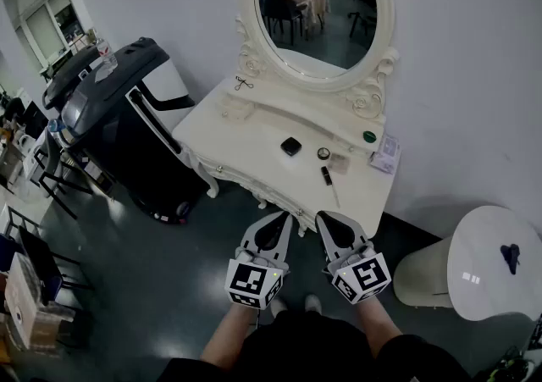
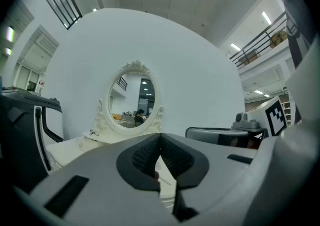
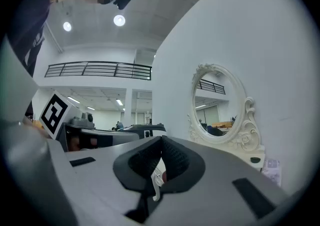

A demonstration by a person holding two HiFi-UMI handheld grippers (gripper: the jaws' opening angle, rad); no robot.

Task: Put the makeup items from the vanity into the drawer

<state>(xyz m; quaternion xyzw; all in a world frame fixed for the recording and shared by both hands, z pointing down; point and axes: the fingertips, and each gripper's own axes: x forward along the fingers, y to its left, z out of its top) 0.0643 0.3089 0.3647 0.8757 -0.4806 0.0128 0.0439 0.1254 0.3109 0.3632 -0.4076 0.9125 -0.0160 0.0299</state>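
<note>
The white vanity (image 1: pixel 246 130) with an oval mirror (image 1: pixel 318 8) stands against the wall. On its top lie a black square compact (image 1: pixel 290 146), a small round jar (image 1: pixel 323 153), a black lipstick (image 1: pixel 325 174), a thin pencil (image 1: pixel 334 195), a green-lidded jar (image 1: pixel 368 136) and a pale packet (image 1: pixel 385 153). My left gripper (image 1: pixel 284 216) and right gripper (image 1: pixel 324 217) hover side by side just short of the vanity's front edge, level and pointing at it. Both are shut with nothing held. The left gripper view shows its jaws (image 2: pixel 160 137) meeting; the right gripper view shows the same (image 3: pixel 161 140).
Dark grey wheeled bins (image 1: pixel 127 109) stand left of the vanity. A white round table (image 1: pixel 495 262) and a beige bin (image 1: pixel 423 274) are at the right. A small black clip (image 1: pixel 245 84) lies on the vanity's back left shelf. Chairs crowd the far left.
</note>
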